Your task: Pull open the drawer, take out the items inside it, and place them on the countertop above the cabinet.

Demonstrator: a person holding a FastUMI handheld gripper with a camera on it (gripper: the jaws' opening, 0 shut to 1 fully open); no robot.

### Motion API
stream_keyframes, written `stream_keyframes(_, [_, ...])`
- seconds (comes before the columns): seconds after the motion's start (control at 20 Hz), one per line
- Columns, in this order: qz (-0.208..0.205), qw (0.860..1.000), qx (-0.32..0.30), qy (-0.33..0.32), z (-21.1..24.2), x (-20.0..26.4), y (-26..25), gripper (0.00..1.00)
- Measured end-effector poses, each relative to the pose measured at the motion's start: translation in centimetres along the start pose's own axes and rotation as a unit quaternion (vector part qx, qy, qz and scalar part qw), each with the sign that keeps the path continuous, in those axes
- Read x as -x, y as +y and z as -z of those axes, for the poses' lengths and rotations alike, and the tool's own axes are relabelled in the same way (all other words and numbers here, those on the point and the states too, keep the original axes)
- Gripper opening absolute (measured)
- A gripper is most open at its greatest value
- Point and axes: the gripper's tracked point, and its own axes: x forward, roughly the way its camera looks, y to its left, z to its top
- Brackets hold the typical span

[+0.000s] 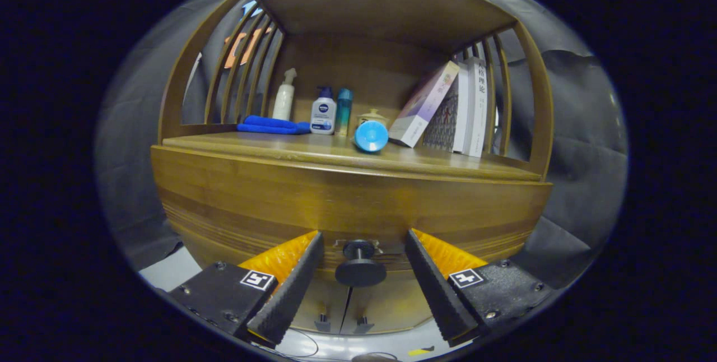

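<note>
Your tool (361,264) stands wide open, its fingers flanking the drawer knob (360,265) without touching it — the knob sits dead ahead at 12 o'clock. If you mean to grip it, centre both fingers on the stem. The drawer front (347,205) looks flush — shut. Beyond, at 12 o'clock, a blue roll (371,136) lies on the counter (269,146).

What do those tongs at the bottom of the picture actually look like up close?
The tongs have two wedge-shaped fingers that narrow toward their tips, with ribbed, toothed inner faces. Each sits on a boxy black base fastened with small screws and bearing a square black-and-white marker. No cable or sleeve is visible. The fingers stand apart, either side of the drawer knob.
</note>
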Motion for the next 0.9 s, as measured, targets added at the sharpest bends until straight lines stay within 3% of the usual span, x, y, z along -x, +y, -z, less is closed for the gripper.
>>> stream_keyframes(0.15, [-0.008, 1.000, -0.028, -0.001, 0.1, 0.0, 0.1, 0.97])
stream_keyframes(0.35, [-0.021, 0.999, -0.024, -0.017, 0.2, -0.5, -0.1, 0.97])
stream_keyframes(0.5, [-0.035, 0.999, -0.023, 0.007, 0.6, 0.2, 0.3, 0.97])
stream_keyframes(0.7, [-0.053, 0.998, 0.013, -0.021, -0.4, 5.4, 0.2, 0.99])
stream_keyframes(0.9, [-0.082, 0.996, 0.009, -0.016, 1.0, 12.1, -0.3, 1.00])
